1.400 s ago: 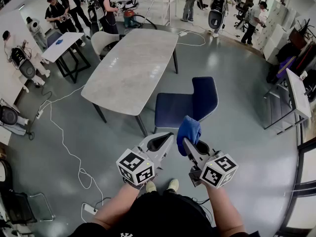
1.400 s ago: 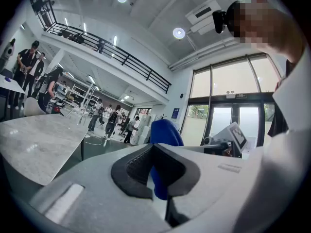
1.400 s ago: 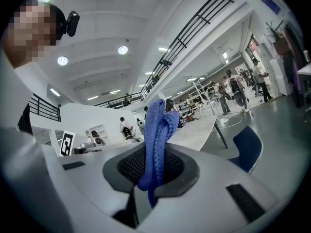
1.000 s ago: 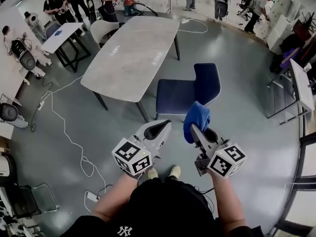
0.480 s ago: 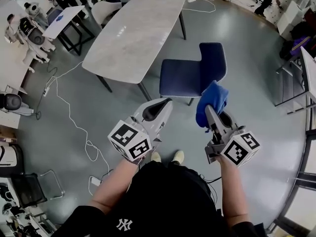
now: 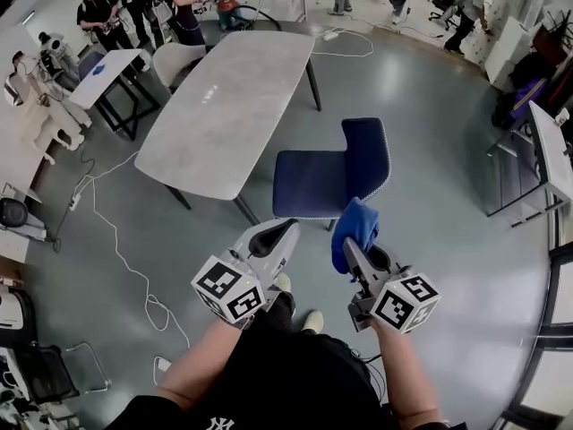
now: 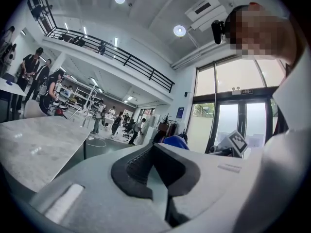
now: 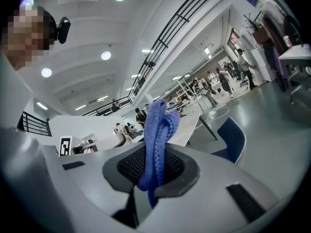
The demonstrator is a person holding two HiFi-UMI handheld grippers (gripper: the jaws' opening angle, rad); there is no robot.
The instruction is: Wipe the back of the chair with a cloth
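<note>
The right gripper (image 6: pixel 350 245) pinches a bunched, nubby blue cloth (image 6: pixel 355 228) near the padded navy chair (image 6: pixel 324 181) with its curved back, while the left gripper (image 6: pixel 285 230) is closed on nothing.

Blue cloth (image 6: pixel 355 228) — navy chair (image 6: pixel 315 182).

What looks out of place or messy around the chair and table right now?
Nothing is spilled or damaged. The blue chair stands upright beside the table, and the cloth is bunched in the right gripper. The only untidy thing is a white cable snaking loose across the floor on the left.
</note>
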